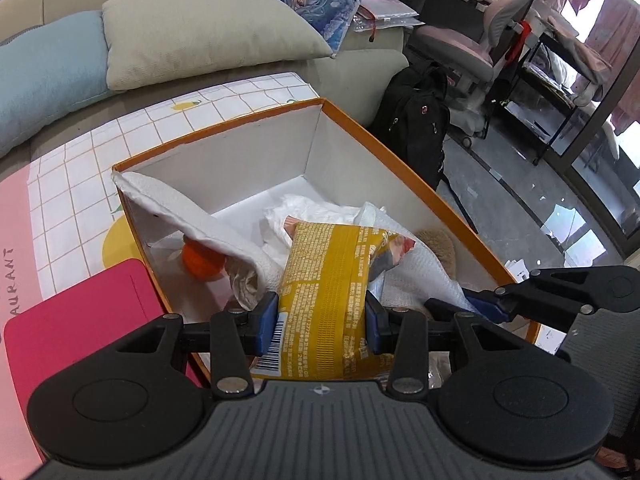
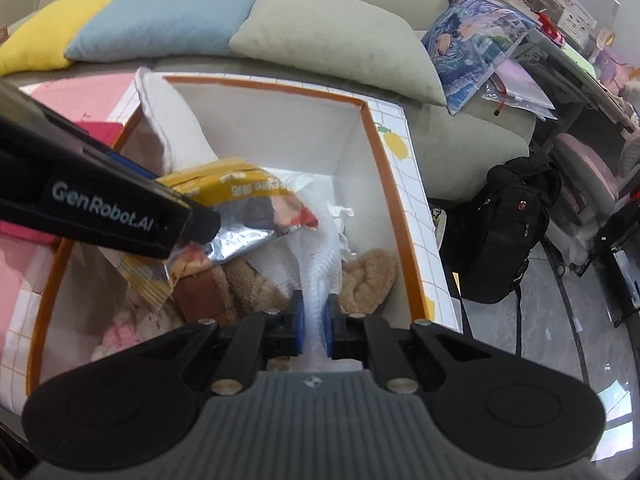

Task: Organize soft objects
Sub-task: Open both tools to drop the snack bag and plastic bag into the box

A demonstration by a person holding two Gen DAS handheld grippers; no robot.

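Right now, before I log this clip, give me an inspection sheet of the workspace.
Surface: checked tablecloth with lemon print, in front of a sofa.
Job's things: orange-rimmed box with white walls, holding a white towel, brown plush, pink plush, white tissue and an orange ball.
Clutter: red pad left of the box.
Grippers: left tool shut on a yellow snack packet above the box; right tool shut on the white towel.
Cables: nothing seen.
Surroundings: beige cushion, blue cushion, yellow cushion, black backpack, pink chair.
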